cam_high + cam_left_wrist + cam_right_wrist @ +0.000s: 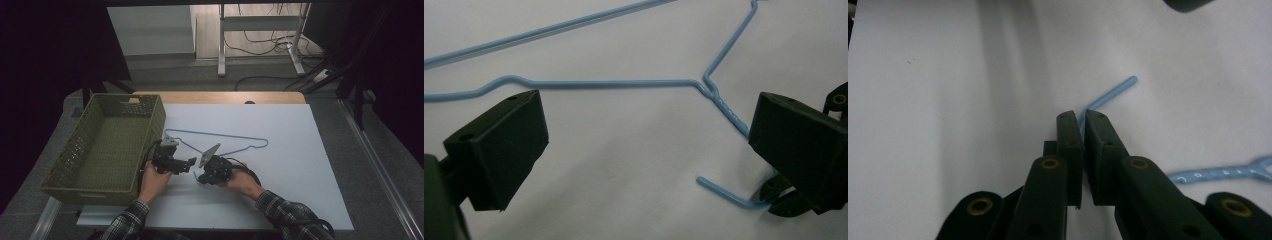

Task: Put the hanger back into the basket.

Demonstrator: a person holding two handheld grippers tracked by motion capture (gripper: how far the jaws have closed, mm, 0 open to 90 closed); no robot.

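on the white counter (300, 165) lies a thin blue wire hanger (235, 137), flat, with its hook end near the person's hands. the right tool (1082, 116) is pinched shut on the hook of the hanger, and the blue tip sticks out past its jaws. the left tool (644, 145) is wide open and holds nothing; the hanger's twisted neck sits just by one of its jaws. a green basket (80, 150) stands at the left edge of the counter, close to the left hand (155, 182).
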